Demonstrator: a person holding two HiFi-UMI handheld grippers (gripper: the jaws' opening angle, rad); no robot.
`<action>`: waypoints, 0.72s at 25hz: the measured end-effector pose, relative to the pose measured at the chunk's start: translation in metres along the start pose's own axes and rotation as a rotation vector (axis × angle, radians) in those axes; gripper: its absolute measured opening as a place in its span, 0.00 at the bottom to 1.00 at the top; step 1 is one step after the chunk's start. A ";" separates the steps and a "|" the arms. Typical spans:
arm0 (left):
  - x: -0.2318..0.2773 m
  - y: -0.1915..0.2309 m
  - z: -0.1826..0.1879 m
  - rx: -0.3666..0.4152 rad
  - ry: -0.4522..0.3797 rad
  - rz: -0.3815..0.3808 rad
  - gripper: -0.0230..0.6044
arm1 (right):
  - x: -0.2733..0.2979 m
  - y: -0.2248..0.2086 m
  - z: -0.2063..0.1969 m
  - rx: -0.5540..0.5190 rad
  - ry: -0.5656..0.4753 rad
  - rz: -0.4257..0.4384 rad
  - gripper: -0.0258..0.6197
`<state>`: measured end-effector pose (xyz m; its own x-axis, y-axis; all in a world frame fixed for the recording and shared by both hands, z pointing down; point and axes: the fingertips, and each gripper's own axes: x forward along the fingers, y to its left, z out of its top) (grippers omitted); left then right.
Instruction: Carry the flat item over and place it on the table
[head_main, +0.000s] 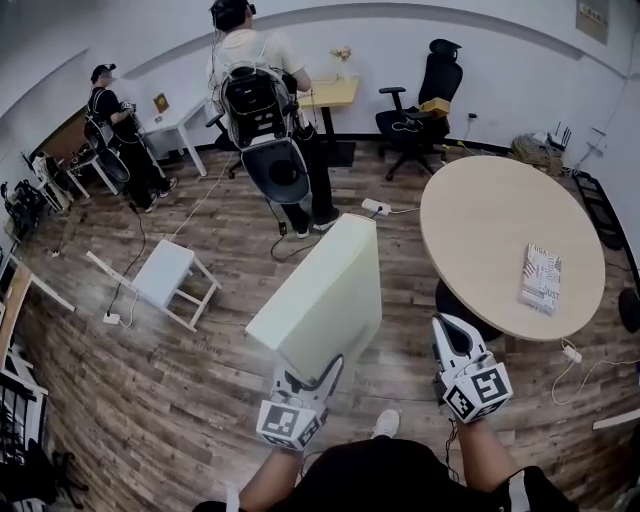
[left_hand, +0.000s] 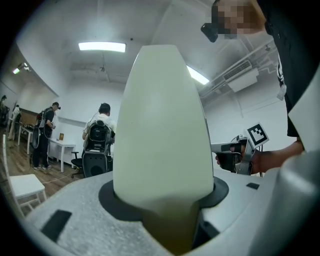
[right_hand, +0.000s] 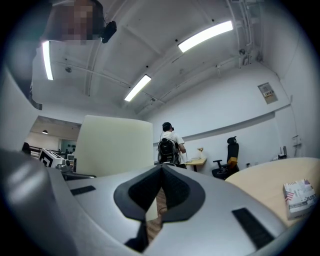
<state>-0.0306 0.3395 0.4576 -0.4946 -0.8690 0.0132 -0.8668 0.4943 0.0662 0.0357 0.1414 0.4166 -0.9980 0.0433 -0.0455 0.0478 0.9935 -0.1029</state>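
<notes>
Flat item (head_main: 325, 290), head view: a pale cream board, off the floor and tilted, held at its near lower edge by the left gripper (head_main: 312, 378). Its long axis runs forward and away from those fingers. The right gripper (head_main: 452, 340) sits to the right of the board, apart from it. The round wooden surface (head_main: 490, 220) lies ahead and to the right of both pairs of fingers, and the right gripper is between the board and the surface's near rim. A printed packet (head_main: 541, 277) lies on the surface's far right part; the near-left part is bare. A white stool (head_main: 165, 280) lies tipped over well to the left.

Left gripper view: fingers (left_hand: 75, 217) clamped on the board's edge. The board (left_hand: 160, 125) rises straight out from between them and fills the centre of the view.

Right gripper view: fingers (right_hand: 225, 200) drawn together with nothing between them, only a slit showing floor. The board (right_hand: 112, 145) stands left of these fingers and the surface right of them.

Judgement: the left gripper alone carries the board. The coming move is a swing to the right, then laying the long axis down over the bare part. The right gripper, nearer the surface, is free to steady the board.
</notes>
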 end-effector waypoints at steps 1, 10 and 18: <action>0.011 0.000 -0.001 -0.013 -0.001 -0.004 0.45 | 0.003 -0.009 0.003 -0.010 -0.008 -0.009 0.04; 0.094 -0.015 -0.012 -0.061 0.019 -0.044 0.45 | 0.010 -0.085 -0.004 -0.006 0.005 -0.062 0.04; 0.122 -0.021 -0.017 -0.082 0.040 -0.062 0.45 | 0.013 -0.117 -0.013 0.013 0.015 -0.085 0.04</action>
<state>-0.0718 0.2226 0.4746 -0.4356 -0.8990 0.0457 -0.8868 0.4373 0.1495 0.0162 0.0275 0.4410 -0.9990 -0.0394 -0.0209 -0.0366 0.9923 -0.1183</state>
